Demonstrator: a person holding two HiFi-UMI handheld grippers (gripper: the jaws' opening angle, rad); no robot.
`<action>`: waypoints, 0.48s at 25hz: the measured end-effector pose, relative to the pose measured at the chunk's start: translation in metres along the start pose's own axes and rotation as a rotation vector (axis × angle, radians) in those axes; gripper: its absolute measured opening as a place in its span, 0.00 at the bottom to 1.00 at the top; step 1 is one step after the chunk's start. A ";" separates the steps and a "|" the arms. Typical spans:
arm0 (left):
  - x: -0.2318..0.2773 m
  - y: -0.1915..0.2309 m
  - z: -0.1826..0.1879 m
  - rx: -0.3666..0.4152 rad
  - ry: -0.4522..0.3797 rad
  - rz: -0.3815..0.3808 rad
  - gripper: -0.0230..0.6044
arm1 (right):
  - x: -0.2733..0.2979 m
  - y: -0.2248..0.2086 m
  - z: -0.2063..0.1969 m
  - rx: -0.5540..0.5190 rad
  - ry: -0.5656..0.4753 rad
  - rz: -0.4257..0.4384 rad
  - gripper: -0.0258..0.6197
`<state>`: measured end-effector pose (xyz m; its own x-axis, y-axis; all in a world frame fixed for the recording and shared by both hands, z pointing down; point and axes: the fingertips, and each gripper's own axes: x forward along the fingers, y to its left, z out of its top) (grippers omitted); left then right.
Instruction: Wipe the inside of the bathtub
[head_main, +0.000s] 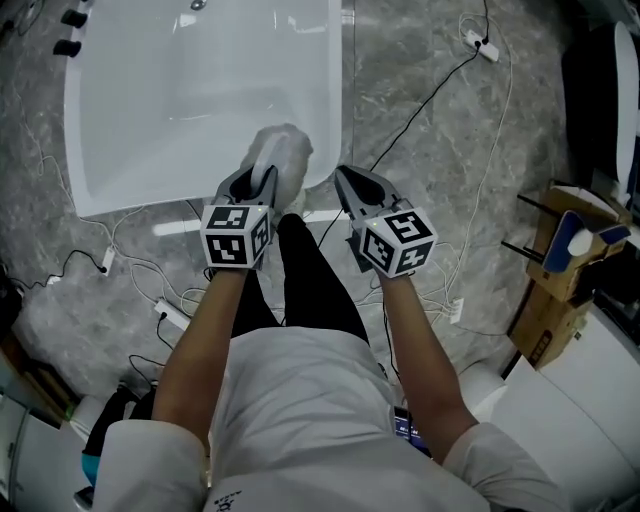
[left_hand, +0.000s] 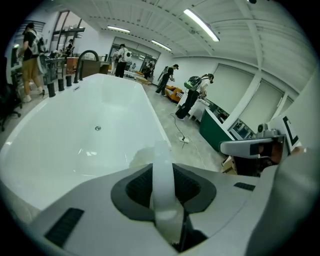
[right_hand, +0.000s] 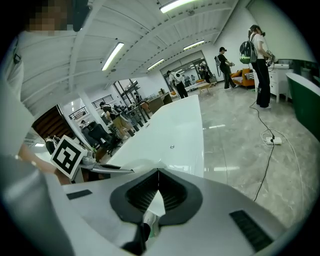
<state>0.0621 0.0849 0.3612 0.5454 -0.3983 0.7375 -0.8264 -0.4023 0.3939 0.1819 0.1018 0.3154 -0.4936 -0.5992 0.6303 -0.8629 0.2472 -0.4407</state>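
Note:
The white bathtub (head_main: 200, 90) fills the upper left of the head view, its near rim just ahead of my hands. My left gripper (head_main: 262, 180) is shut on a white cloth (head_main: 280, 150), which bunches over the tub's near right rim. In the left gripper view a strip of the cloth (left_hand: 162, 172) is pinched between the jaws, with the tub's inside (left_hand: 75, 145) and its drain (left_hand: 98, 128) beyond. Beside the tub's corner, over the floor, my right gripper (head_main: 345, 180) is shut with nothing in it. The right gripper (right_hand: 158, 172) view shows the tips meeting and the tub (right_hand: 175, 135) ahead.
Black taps (head_main: 70, 30) stand at the tub's far left corner. Cables and power strips (head_main: 170, 312) lie on the grey marble floor around me. A cardboard box with a stand (head_main: 560, 270) is at the right. People (left_hand: 192, 92) stand far off in the hall.

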 end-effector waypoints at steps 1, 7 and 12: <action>0.007 -0.001 -0.003 -0.006 0.005 0.003 0.20 | 0.003 -0.003 -0.006 0.002 0.010 0.001 0.07; 0.047 0.003 -0.017 -0.062 0.037 0.043 0.20 | 0.015 -0.021 -0.029 0.039 0.030 0.008 0.07; 0.073 0.010 -0.024 -0.120 0.077 0.073 0.20 | 0.026 -0.031 -0.040 0.069 0.036 0.007 0.07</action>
<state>0.0903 0.0713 0.4323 0.4747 -0.3571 0.8044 -0.8768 -0.2718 0.3968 0.1921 0.1088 0.3706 -0.5040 -0.5695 0.6493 -0.8507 0.1977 -0.4870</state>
